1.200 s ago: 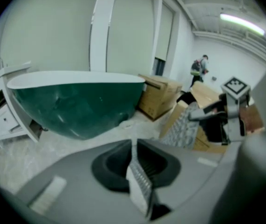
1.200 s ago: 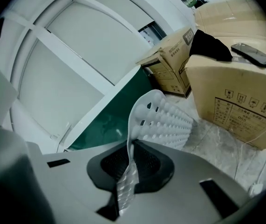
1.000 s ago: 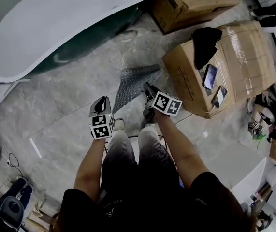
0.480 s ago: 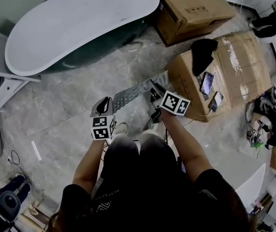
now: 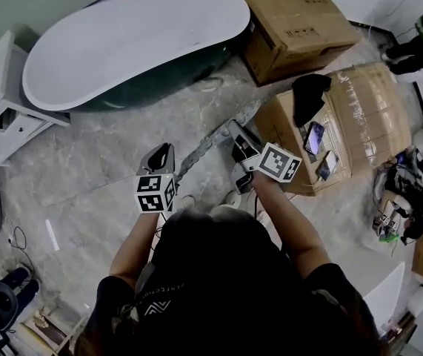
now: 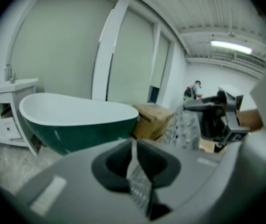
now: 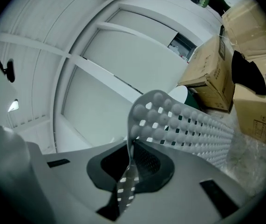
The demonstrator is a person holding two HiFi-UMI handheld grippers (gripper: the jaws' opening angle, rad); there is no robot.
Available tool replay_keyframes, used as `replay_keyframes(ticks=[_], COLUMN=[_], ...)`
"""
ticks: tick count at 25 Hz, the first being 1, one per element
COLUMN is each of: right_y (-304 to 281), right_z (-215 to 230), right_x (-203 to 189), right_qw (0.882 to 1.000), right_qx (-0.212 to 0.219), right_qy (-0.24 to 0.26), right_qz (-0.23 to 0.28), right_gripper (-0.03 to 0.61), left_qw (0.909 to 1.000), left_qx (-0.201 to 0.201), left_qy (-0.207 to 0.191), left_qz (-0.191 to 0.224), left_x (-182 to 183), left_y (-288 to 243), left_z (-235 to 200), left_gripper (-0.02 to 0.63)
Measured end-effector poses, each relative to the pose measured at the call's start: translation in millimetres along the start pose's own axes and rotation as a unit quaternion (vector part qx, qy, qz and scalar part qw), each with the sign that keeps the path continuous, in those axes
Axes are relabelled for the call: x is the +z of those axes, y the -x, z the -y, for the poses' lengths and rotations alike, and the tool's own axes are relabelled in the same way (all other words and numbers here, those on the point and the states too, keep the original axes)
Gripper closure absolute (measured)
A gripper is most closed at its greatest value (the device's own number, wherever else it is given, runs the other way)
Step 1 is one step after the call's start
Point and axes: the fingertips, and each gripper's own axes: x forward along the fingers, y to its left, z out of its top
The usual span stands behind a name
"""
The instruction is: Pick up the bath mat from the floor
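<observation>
The grey perforated bath mat hangs off the floor, stretched as a narrow strip between my two grippers. My left gripper is shut on one edge; in the left gripper view a thin strip of mat is pinched between the jaws. My right gripper is shut on the other edge. In the right gripper view the bumpy mat rises out of the closed jaws and sweeps off to the right. The right gripper and hanging mat also show in the left gripper view.
A white-and-green bathtub lies beyond the grippers. A white cabinet is at the left. Cardboard boxes stand at the right; the nearer box carries a black cloth and phones. Grey stone floor lies below.
Both grippers have risen with the mat between them. The mat, earlier draped broad near the floor, now hangs higher and shows as a narrow strip.
</observation>
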Motion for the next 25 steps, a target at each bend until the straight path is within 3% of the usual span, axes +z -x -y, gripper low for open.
replay_keyframes(ticks=[14, 25], right_y=[6.5, 10.6], right_z=[-33.8, -35.9], right_x=[10.9, 10.8], right_qw=[0.999, 0.997], right_qx=[0.02, 0.014], right_qy=[0.048, 0.068], right_qz=[0.013, 0.018], right_gripper=[0.565, 0.565], left_qw=[0.9976, 0.9966], left_qx=[-0.016, -0.033], left_qy=[0.029, 0.039], left_qz=[0.061, 0.064], left_x=[53.8, 62.6], left_y=[33.6, 36.9], left_z=[5.2, 16.9], left_gripper=[0.577, 0.577])
